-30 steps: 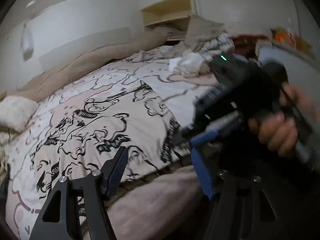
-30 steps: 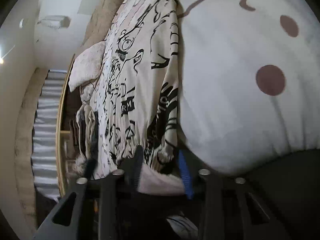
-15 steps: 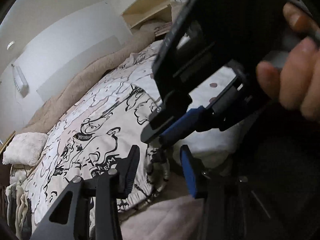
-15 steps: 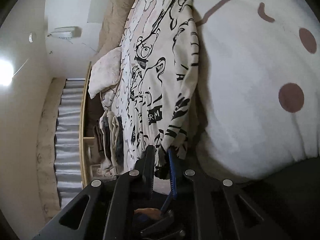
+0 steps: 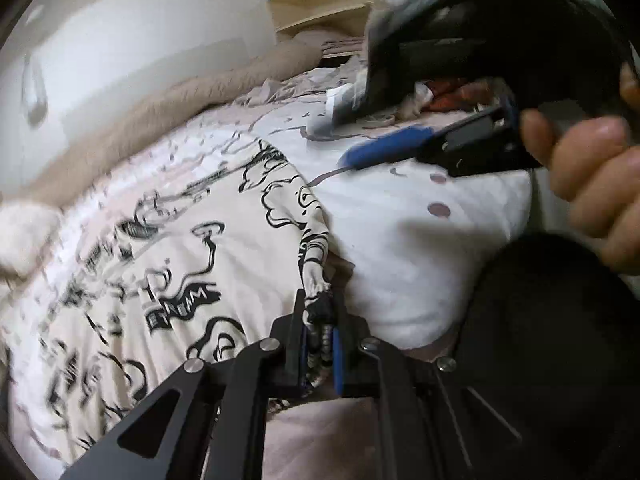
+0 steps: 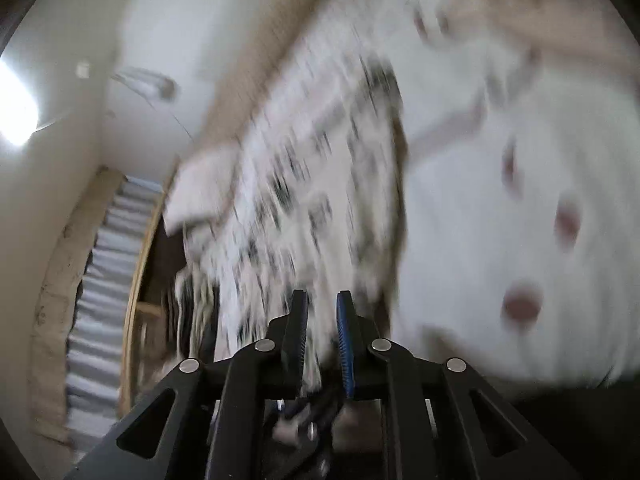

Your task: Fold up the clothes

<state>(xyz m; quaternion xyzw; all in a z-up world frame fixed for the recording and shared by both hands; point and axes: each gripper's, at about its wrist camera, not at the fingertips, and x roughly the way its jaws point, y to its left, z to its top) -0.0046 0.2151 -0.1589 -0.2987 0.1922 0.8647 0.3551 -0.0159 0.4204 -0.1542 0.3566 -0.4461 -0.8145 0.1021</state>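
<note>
A white garment with black cartoon print point(image 5: 192, 248) lies spread on the bed; in the right wrist view it is a blur point(image 6: 304, 184). My left gripper point(image 5: 319, 320) is at the garment's near right corner, its jaws closing, and the pads pinch the gathered dark cuff point(image 5: 318, 308). My right gripper point(image 6: 322, 316) hangs above the bed, higher than the left one, jaws opening. Only blurred cloth shows behind the gap. In the left wrist view its blue finger point(image 5: 384, 148) is bare and a hand point(image 5: 592, 184) grips its handle.
A white duvet with brown dots point(image 5: 420, 220) lies right of the garment. A beige fluffy blanket point(image 5: 160, 108) runs along the far wall, with a wooden shelf point(image 5: 324, 4) and a heap of clothes point(image 5: 440, 96) behind. A white fluffy pillow point(image 5: 20, 232) sits at the left.
The right gripper held the cuff half a second ago; now it has let go, opened and risen. The left gripper has come forward and closed on that cuff.
</note>
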